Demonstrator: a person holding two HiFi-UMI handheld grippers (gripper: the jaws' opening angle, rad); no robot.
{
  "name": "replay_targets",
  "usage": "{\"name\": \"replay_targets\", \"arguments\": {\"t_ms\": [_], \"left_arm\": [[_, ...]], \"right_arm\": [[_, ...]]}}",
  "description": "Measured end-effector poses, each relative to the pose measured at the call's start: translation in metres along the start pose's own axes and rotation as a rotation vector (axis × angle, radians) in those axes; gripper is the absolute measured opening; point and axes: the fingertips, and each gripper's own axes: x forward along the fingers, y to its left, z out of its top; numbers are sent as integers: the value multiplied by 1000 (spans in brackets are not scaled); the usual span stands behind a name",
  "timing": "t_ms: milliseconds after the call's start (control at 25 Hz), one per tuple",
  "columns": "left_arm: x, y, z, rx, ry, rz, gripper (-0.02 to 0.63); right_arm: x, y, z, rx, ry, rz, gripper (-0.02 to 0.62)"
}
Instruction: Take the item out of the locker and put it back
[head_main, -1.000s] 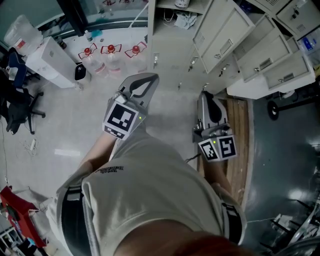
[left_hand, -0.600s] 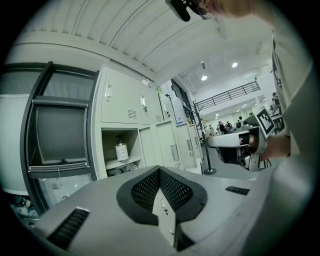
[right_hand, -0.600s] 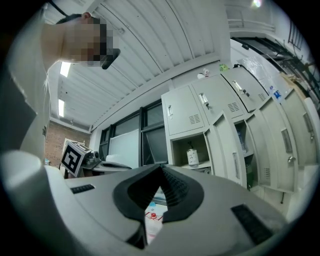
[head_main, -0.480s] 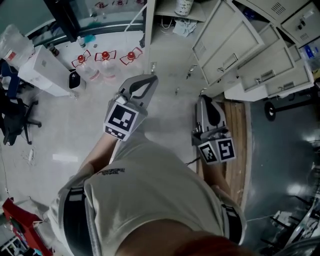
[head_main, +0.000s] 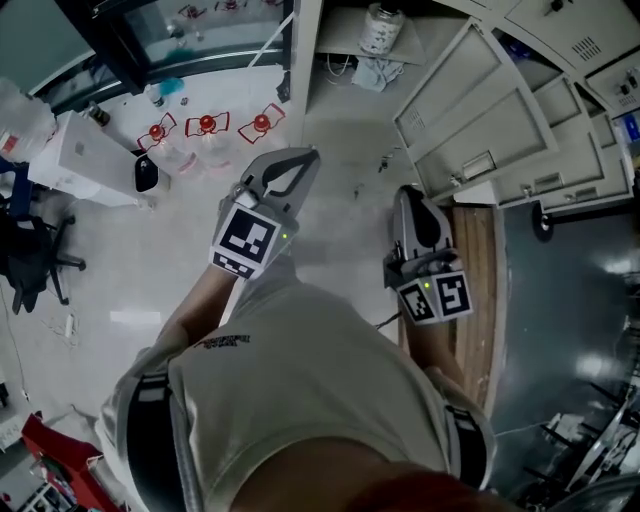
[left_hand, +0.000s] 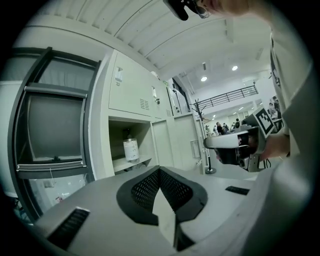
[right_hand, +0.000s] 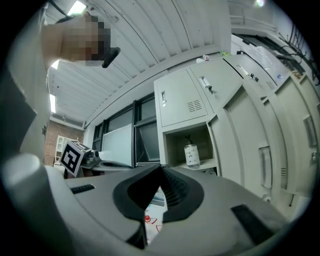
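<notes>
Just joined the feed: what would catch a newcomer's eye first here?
An open locker compartment with a bottle standing on its shelf, straight ahead. The left gripper and right gripper are held side by side, both shut and empty. Three red-capped bottles stand on the floor at left.

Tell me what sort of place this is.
Probably a locker area in a large open workplace or lab: a bank of grey metal lockers, one compartment open with a bottle on its shelf, red-capped water jugs on the floor, and an office chair.
</notes>
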Motion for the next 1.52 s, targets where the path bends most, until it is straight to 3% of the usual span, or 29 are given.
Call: {"name": "replay_targets", "arguments": {"t_ms": [240, 600, 840, 1160, 1520], "left_arm": [[27, 43, 0, -14, 1, -33, 14], [67, 96, -1, 28, -16, -76, 14], [88, 123, 1, 3, -55, -119, 14], [102, 134, 7, -3, -86, -133, 13], [111, 127, 17, -22, -94, -94, 13]], "right_arm": [[52, -11, 1, 6, 20, -25, 3], [123, -32, 4, -5, 4, -66, 3], [162, -45, 8, -36, -11, -103, 3], [182, -52, 12, -47, -28, -118, 3], [189, -62, 15, -9, -18, -41, 3]]}}
